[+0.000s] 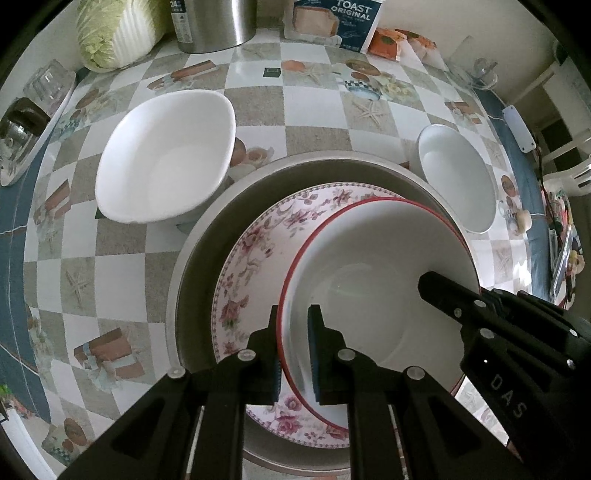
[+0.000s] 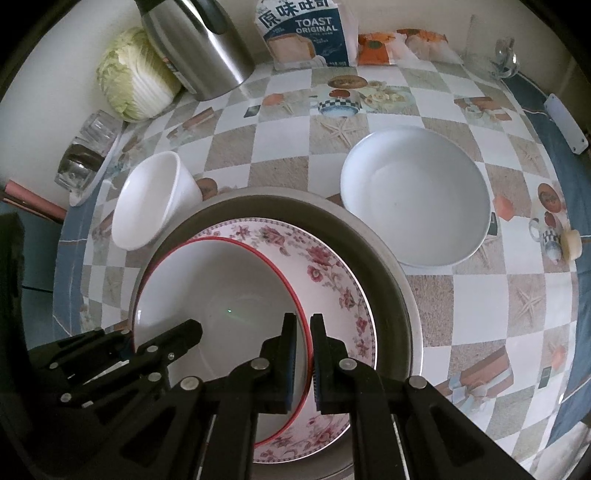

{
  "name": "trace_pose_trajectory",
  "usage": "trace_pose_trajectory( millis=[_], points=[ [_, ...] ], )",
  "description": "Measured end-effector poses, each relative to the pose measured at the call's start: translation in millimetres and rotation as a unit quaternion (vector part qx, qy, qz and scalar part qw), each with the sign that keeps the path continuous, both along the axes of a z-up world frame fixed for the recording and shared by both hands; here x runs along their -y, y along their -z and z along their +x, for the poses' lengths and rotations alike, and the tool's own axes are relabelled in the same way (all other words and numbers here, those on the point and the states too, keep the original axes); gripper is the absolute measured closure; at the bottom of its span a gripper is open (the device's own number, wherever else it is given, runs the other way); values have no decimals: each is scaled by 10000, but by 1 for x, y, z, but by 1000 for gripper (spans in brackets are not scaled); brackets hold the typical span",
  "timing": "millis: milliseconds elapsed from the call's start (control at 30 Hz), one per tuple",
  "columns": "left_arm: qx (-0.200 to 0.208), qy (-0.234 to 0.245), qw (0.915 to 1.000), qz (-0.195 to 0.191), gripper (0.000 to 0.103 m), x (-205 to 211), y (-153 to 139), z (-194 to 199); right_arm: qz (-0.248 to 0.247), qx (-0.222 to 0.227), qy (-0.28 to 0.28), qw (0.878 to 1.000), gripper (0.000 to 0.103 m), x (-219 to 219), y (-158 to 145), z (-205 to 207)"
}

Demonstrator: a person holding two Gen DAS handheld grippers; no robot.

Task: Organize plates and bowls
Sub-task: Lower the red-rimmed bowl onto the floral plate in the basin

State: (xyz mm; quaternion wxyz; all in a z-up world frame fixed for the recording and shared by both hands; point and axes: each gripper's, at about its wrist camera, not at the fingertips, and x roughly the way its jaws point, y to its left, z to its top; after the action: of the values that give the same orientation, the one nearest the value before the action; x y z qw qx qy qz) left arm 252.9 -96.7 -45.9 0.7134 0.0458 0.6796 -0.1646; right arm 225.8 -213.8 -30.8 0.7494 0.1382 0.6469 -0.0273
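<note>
A white bowl with a red rim [image 1: 369, 266] [image 2: 221, 288] lies off-centre over a floral plate [image 1: 258, 236] [image 2: 325, 266], which sits inside a wide grey dish [image 1: 207, 243] [image 2: 384, 266]. My left gripper [image 1: 294, 326] is shut on the bowl's rim on one side. My right gripper [image 2: 303, 332] is shut on the opposite rim. Both point down. I cannot tell whether the bowl rests on the plate or hangs just above it. A deep white bowl [image 1: 166, 155] [image 2: 147, 206] and a shallower white bowl [image 1: 458, 177] [image 2: 417, 195] stand on the checked tablecloth beyond the dish.
Along the back wall stand a cabbage [image 2: 136, 77], a steel kettle [image 2: 199, 48], a toast bag [image 2: 306, 33] and orange packets [image 2: 376, 48]. Glasses on a tray [image 2: 85, 158] are at the left edge. A white strip [image 2: 565, 122] lies by the right edge.
</note>
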Motion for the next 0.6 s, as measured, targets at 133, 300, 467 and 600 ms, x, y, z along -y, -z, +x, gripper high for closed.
trace_pose_trajectory(
  millis=[133, 300, 467, 600],
  points=[
    [7, -8, 10000, -28, 92, 0, 0, 0, 22, 15, 11, 10000, 95, 1, 0, -1],
    [-73, -56, 9999, -44, 89, -3, 7, 0, 135, 37, 50, 9999, 94, 5, 0, -1],
    [-56, -129, 9997, -190, 88, -7, 10, -2, 113, 67, -47, 9999, 93, 5, -1, -2],
    [64, -102, 9996, -260, 87, -11, 3, -5, 106, 104, -97, 9998, 93, 5, -3, -4]
  ],
)
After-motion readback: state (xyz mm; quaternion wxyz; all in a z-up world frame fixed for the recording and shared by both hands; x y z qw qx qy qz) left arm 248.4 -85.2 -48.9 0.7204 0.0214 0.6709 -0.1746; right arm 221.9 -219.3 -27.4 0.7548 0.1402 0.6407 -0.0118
